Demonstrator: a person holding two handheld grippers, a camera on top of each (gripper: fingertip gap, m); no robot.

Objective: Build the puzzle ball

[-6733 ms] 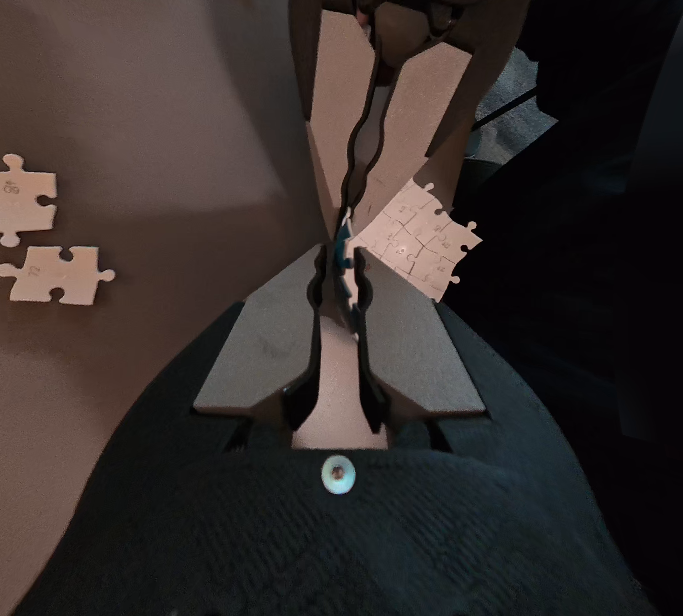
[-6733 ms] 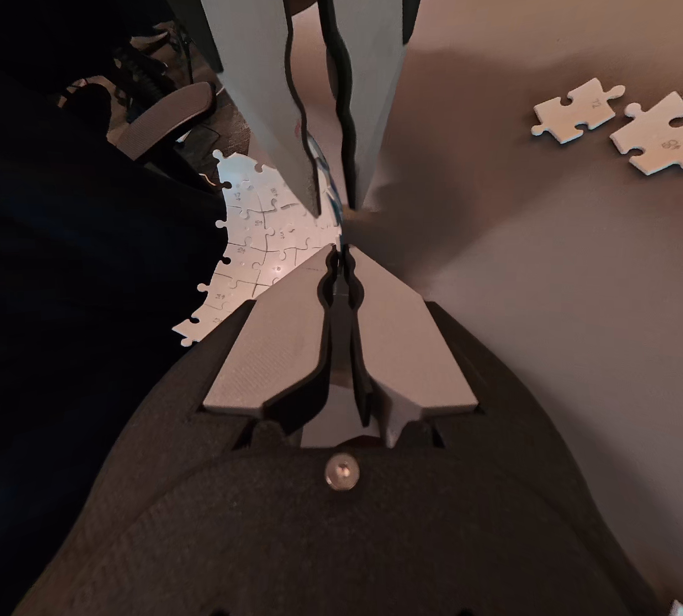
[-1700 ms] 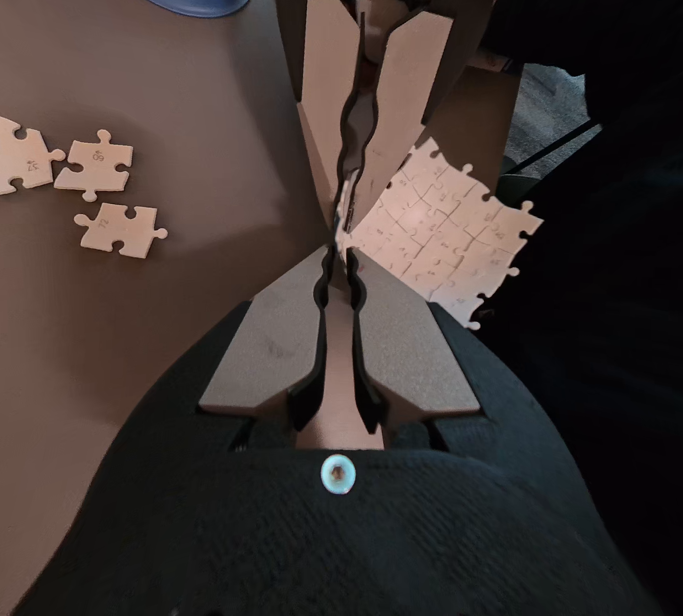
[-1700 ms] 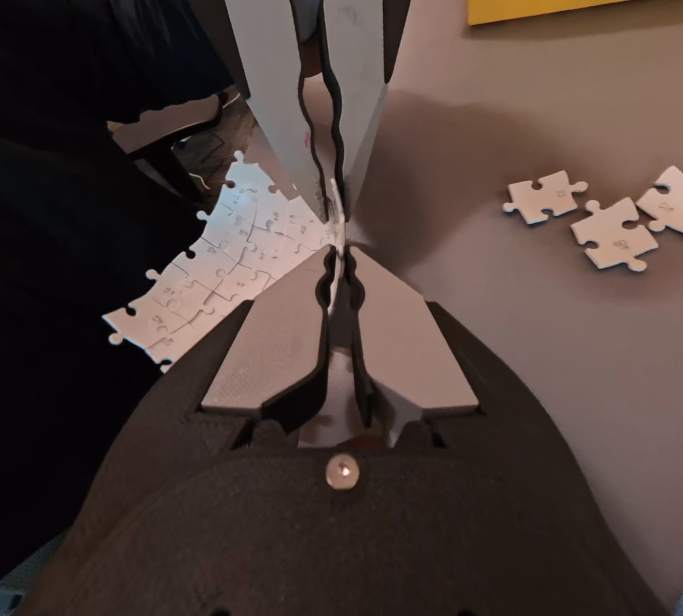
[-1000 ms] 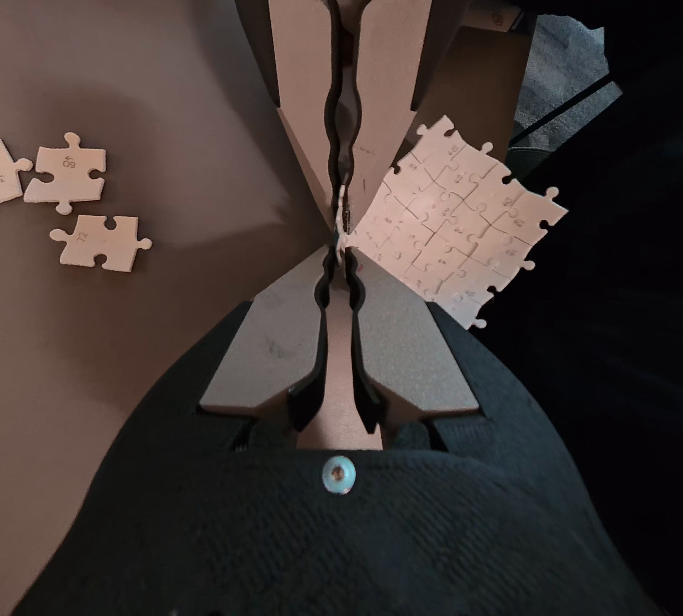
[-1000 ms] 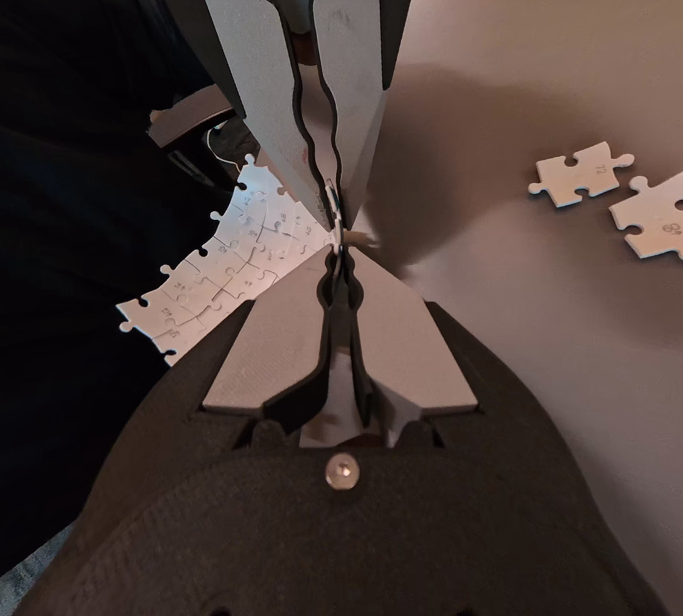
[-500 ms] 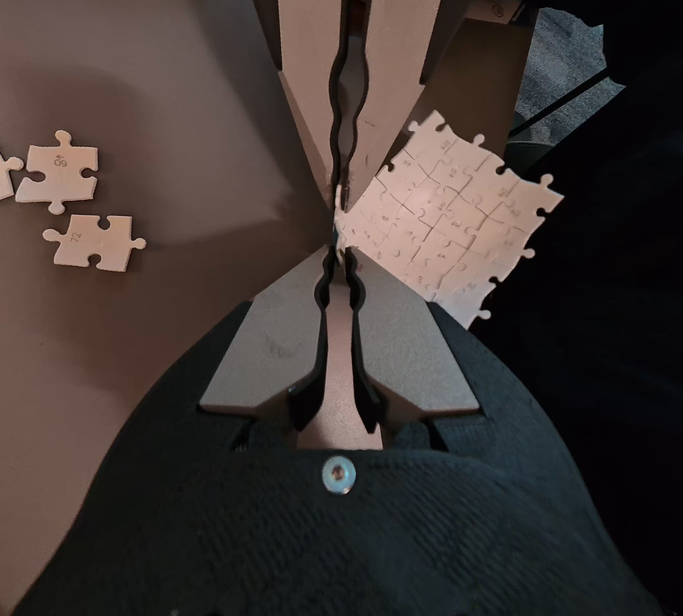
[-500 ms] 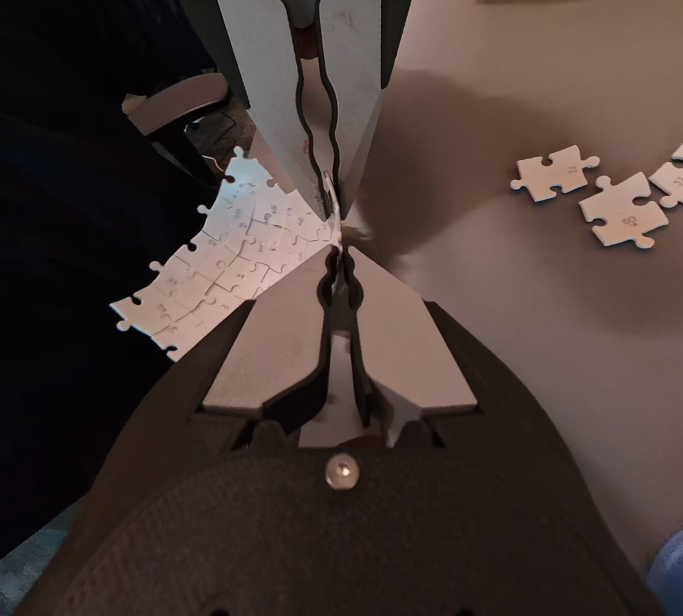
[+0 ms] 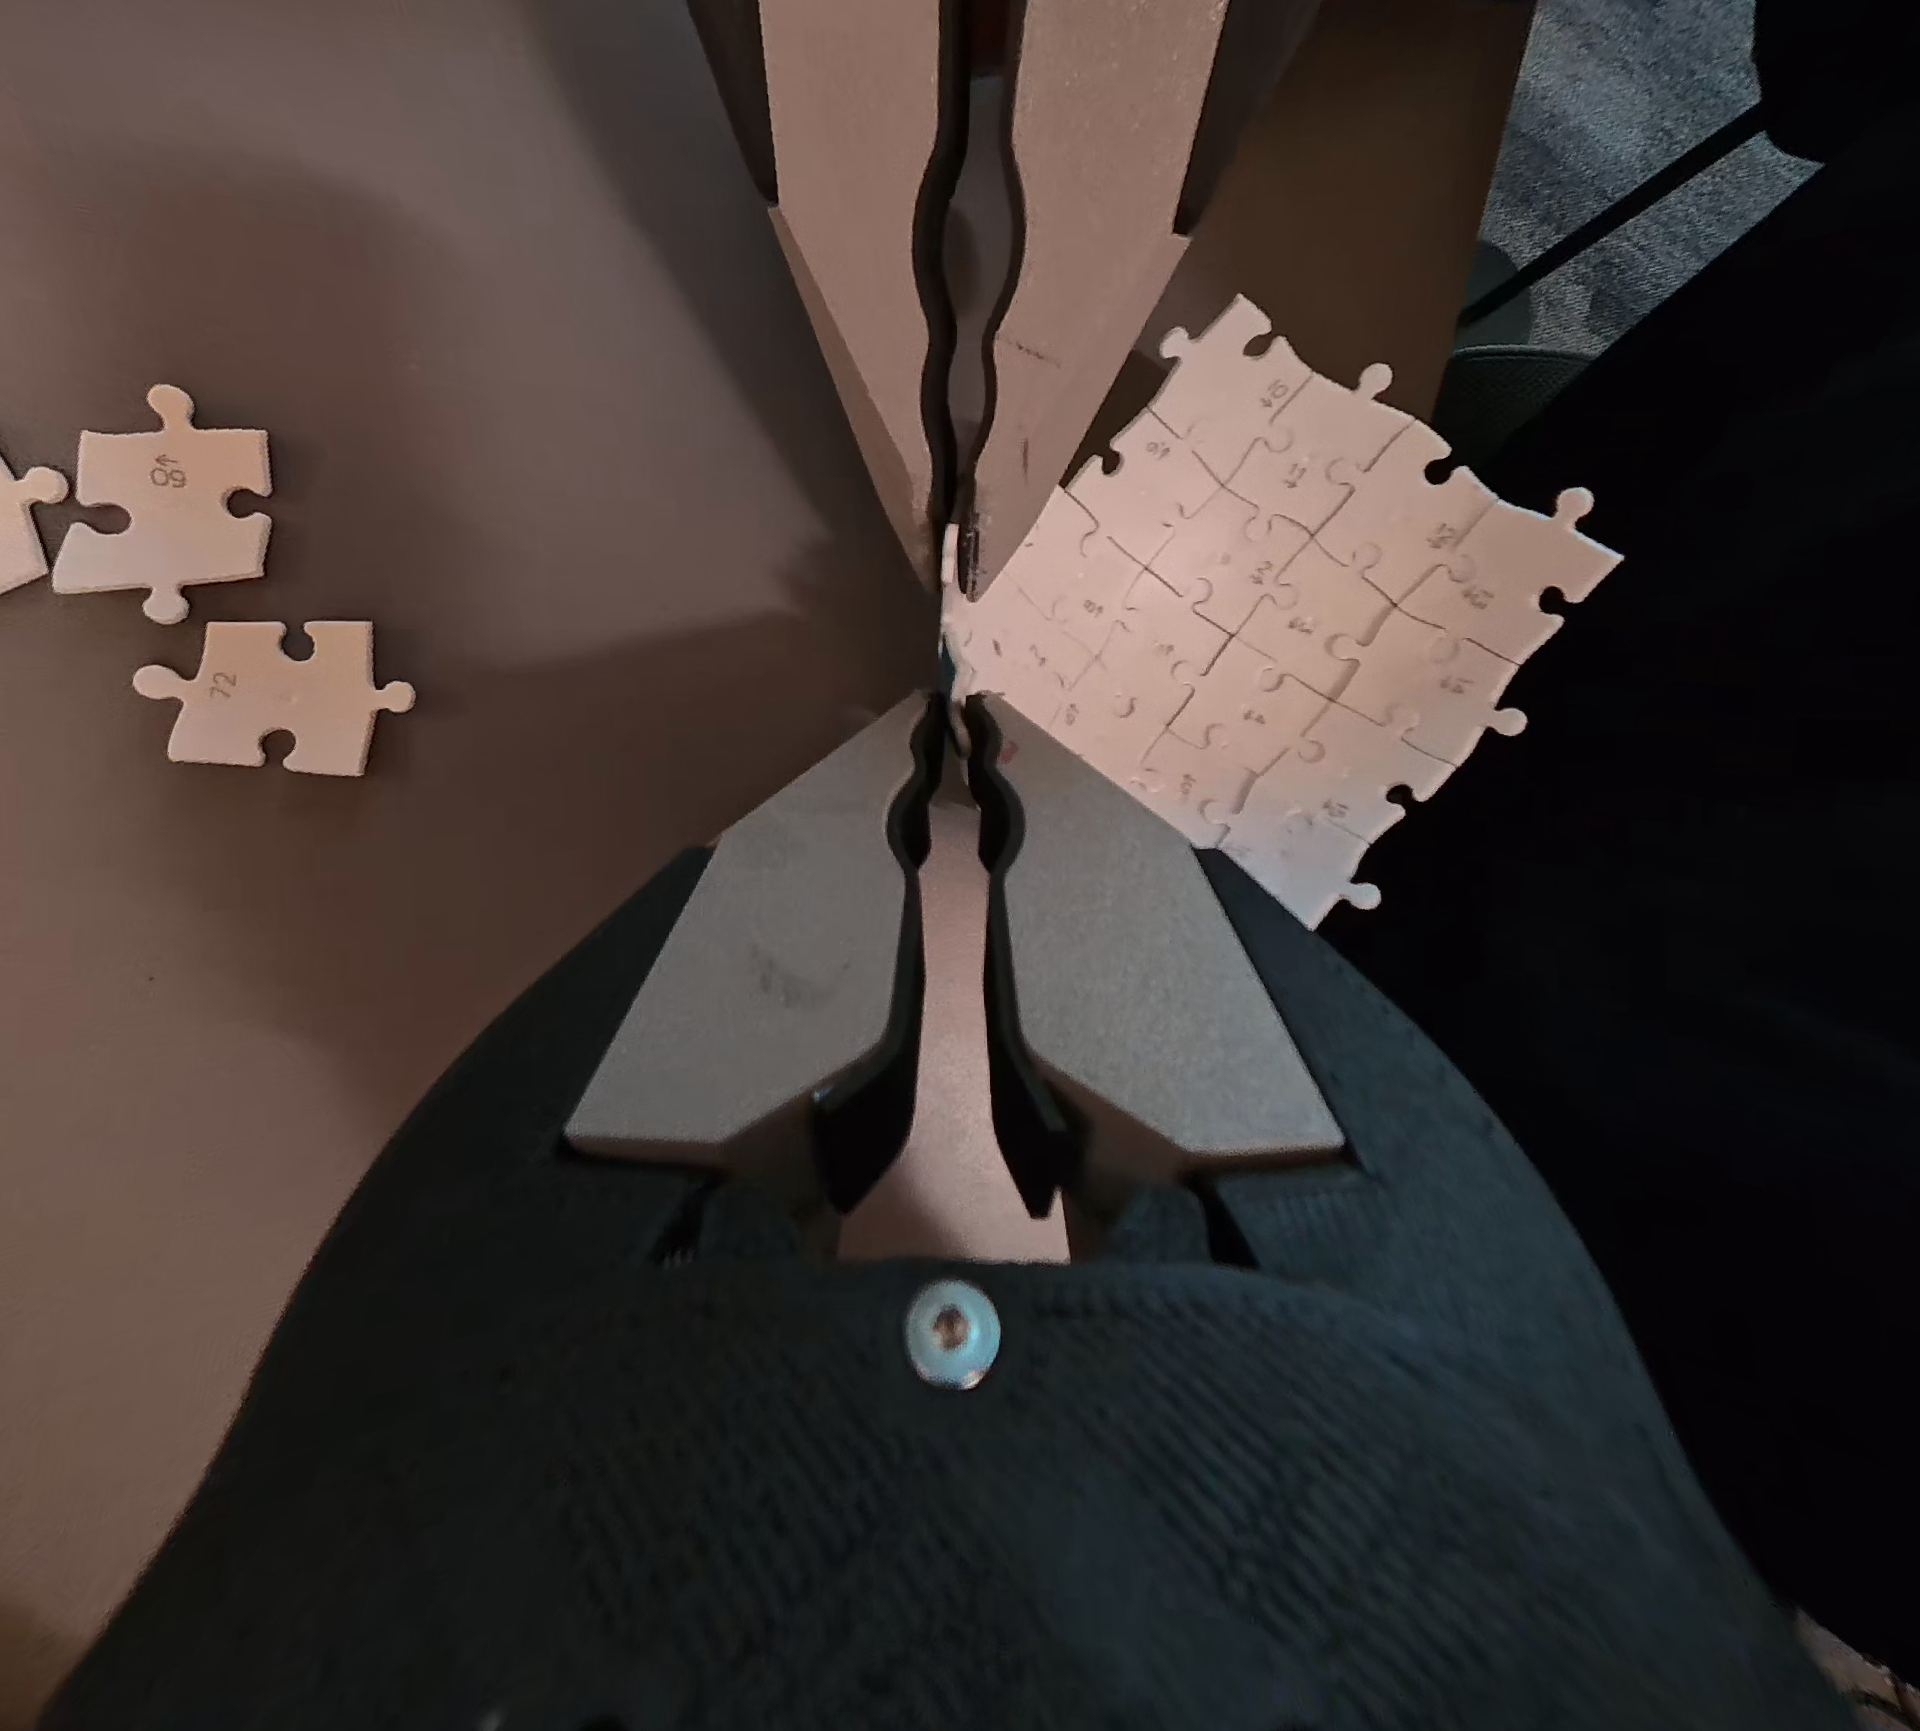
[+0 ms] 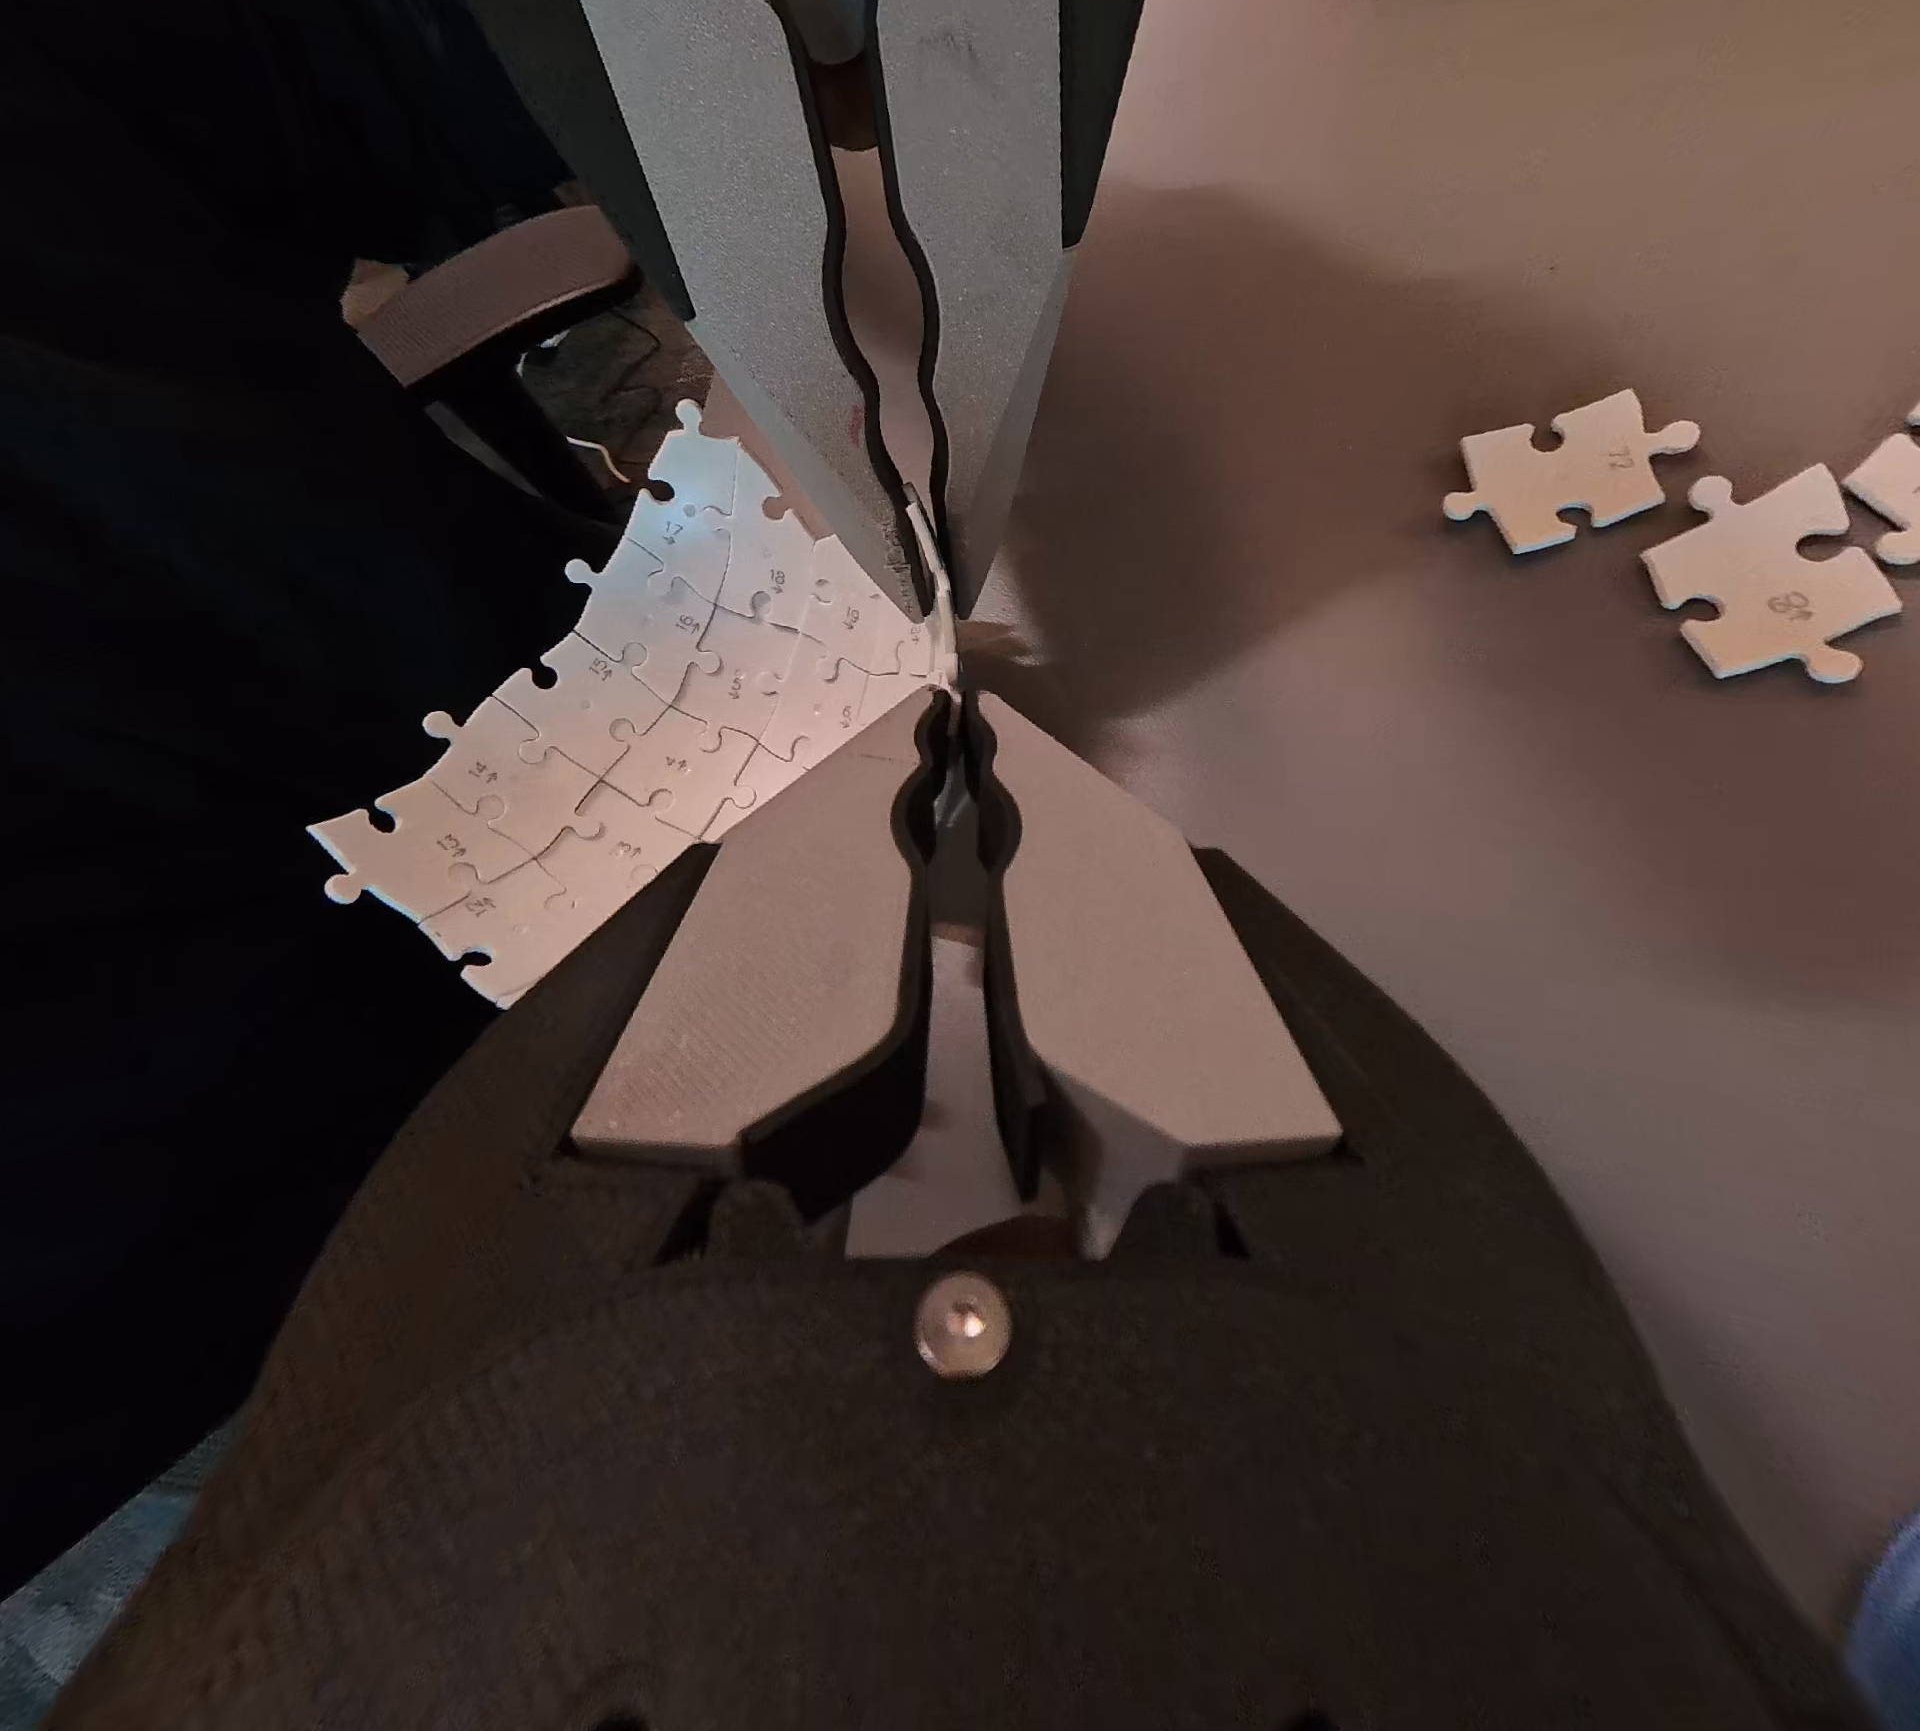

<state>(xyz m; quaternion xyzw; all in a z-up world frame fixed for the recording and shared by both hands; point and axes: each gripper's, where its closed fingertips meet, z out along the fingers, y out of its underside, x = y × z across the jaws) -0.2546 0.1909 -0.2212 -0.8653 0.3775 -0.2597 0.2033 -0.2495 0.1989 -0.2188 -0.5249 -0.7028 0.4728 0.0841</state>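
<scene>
Curved white puzzle sheet [image 9: 1278, 601], interlocked numbered pieces, knobbed edges, pinched by both claws

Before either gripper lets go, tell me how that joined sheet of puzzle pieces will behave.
The joined sheet probably flexes: it curves in the right wrist view. Held only at one edge by both grippers, its interlocked seams may separate. It looks thin and light.

Left gripper [image 9: 951, 713]: jaws pressed nearly together, only thin slit at tips. Right gripper [image 10: 957, 705]: jaws likewise closed to narrow slit. Both grippers point at each other, tip to tip, almost touching, each entering other's view from top edge.
</scene>
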